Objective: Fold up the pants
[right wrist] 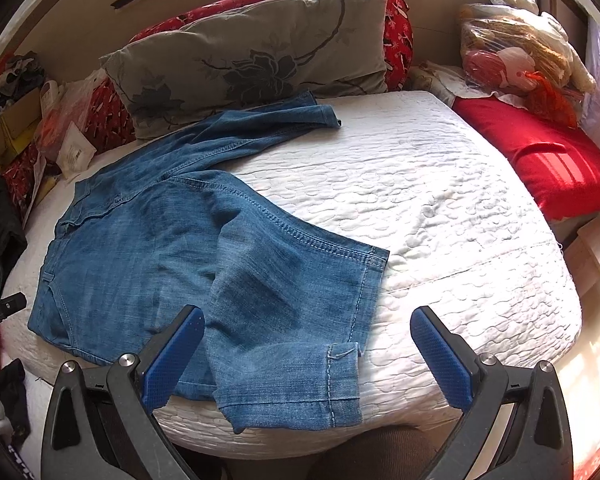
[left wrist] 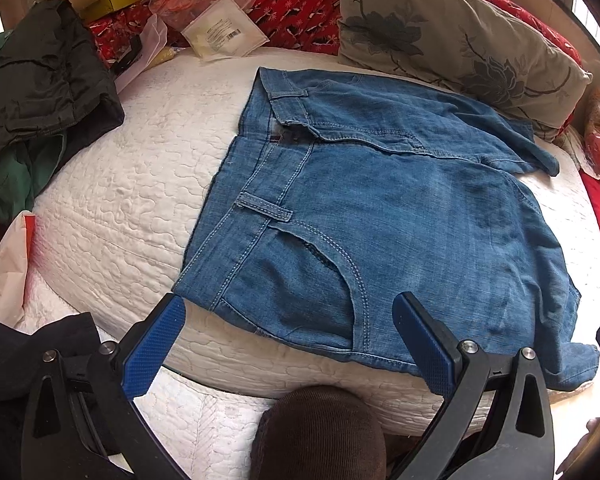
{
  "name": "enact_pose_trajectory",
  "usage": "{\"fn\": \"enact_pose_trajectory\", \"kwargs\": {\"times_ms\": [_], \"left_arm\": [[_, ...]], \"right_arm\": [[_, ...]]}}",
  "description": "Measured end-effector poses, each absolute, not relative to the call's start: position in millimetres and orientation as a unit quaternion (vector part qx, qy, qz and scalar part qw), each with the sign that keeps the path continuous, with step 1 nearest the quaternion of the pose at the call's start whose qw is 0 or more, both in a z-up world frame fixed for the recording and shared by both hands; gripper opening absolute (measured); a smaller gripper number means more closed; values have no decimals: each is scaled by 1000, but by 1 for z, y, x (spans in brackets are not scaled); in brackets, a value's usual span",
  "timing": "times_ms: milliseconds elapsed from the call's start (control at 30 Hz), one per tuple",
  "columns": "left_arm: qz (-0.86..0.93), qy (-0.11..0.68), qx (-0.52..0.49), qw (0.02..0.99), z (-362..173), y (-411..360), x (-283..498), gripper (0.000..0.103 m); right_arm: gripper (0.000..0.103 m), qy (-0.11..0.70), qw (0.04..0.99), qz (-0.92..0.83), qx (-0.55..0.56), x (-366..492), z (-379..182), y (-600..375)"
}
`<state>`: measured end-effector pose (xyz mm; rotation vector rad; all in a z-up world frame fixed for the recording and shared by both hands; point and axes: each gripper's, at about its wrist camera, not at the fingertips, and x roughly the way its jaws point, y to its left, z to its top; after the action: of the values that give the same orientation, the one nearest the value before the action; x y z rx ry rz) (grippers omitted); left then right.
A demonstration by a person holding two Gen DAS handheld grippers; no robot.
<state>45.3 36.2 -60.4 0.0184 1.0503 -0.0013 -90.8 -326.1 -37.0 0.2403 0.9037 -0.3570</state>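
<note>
1. Fingers of the left gripper (left wrist: 288,344), blue-padded, are spread wide and hold nothing; the right-hand pad (left wrist: 424,344) overlaps the near edge of the faded blue denim pants (left wrist: 380,208), contact unclear.
2. Right gripper (right wrist: 308,352) is equally wide and empty, its fingers straddling the near folded leg's cuff (right wrist: 296,384).
3. Pants lie flat on the white quilted bed (right wrist: 440,208), long axis running left to right: waistband (left wrist: 236,184) toward the left, legs toward the right.
4. One leg is doubled back with its hem at the bed's near edge; the other leg (right wrist: 260,124) stretches toward the grey floral pillow (right wrist: 260,56).
</note>
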Motion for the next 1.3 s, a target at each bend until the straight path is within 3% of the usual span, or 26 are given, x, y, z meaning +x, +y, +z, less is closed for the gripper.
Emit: {"fn": "enact_pose_trajectory", "kwargs": {"times_ms": [300,600,1000,1300], "left_arm": [[37,532,-23,846,-71,93,76,103],[24,597,-175,782,-104,140,91,103],[24,602,-153,783,-96,130,145,103],[-11,631,-57,773,-112,86,188,103]], "right_arm": [[103,442,860,-211,145,-110,-45,-366],[103,472,826,-227,209,-111,-75,-400],[102,511,801,-216,226,-65,-111,-407],[103,531,799,-212,186,-35,-124,-392]]}}
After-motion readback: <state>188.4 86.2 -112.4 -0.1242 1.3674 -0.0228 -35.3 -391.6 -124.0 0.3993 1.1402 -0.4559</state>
